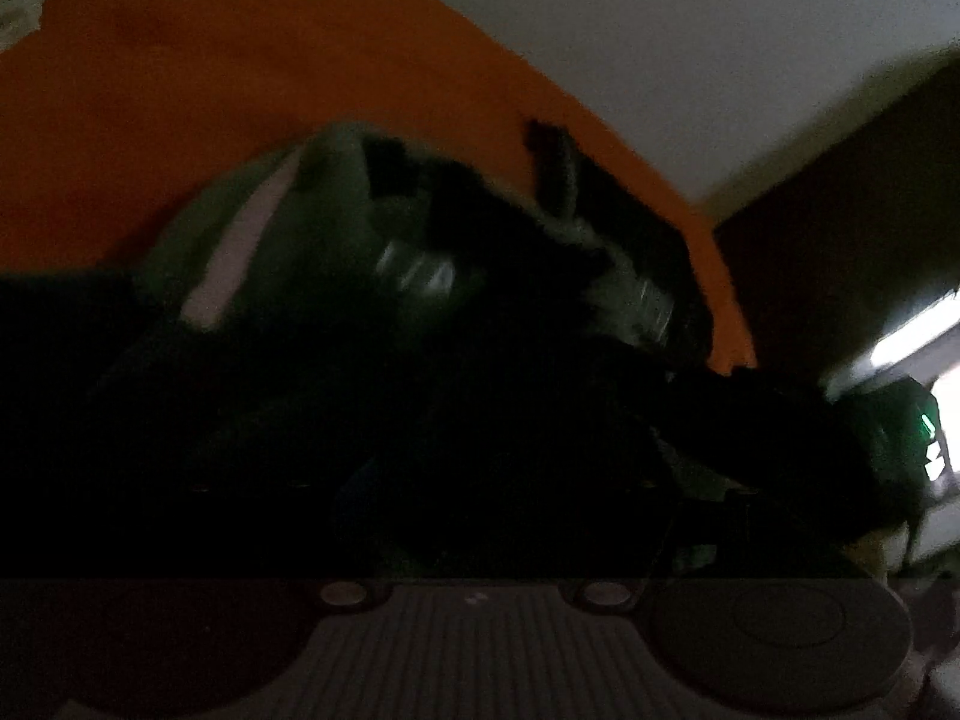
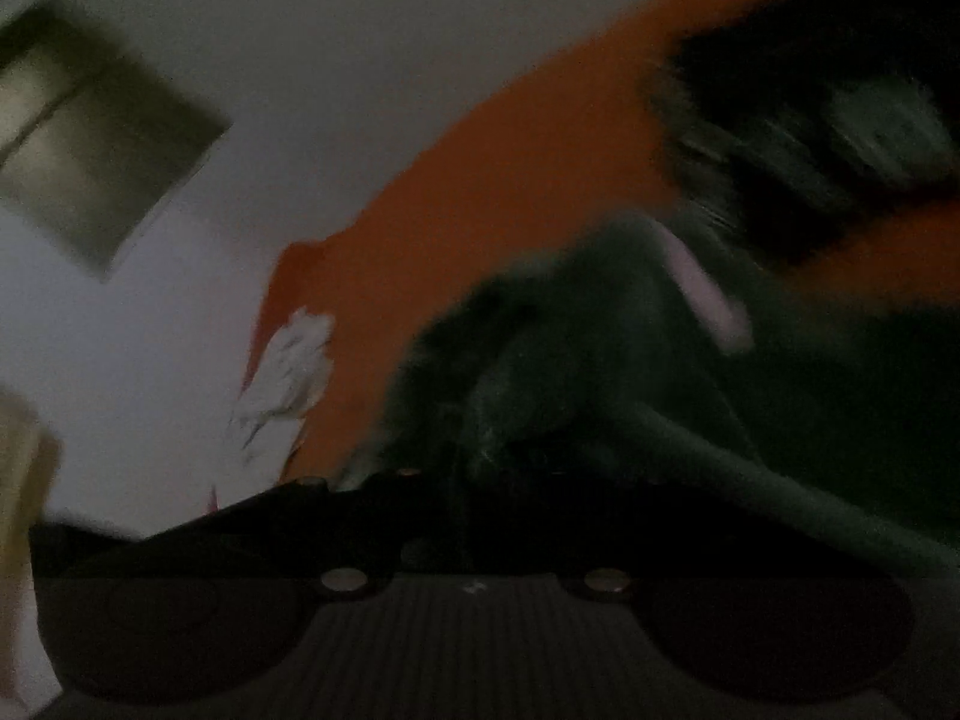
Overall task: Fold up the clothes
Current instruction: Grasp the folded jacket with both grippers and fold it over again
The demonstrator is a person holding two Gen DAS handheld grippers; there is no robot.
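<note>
1. An orange cloth-covered surface (image 1: pixel 252 90) lies against a pale grey floor (image 1: pixel 690 30).
2. The dark green garment with a pale stripe (image 2: pixel 630 360) lies bunched on it.
3. Dim, blurred frames hide both grippers' jaws; whether spread or pinching, I cannot tell.

Support is an orange surface (image 1: pixel 210 90), looks like a sheet or cover; both views dark and motion-blurred. Lying on it: a dark green garment (image 2: pixel 600 348) with a pale pink stripe (image 2: pixel 708 294), bunched up. White crumpled cloth or paper (image 2: pixel 288 366) sits at the orange edge. Pale floor (image 1: pixel 690 30) beyond.
</note>
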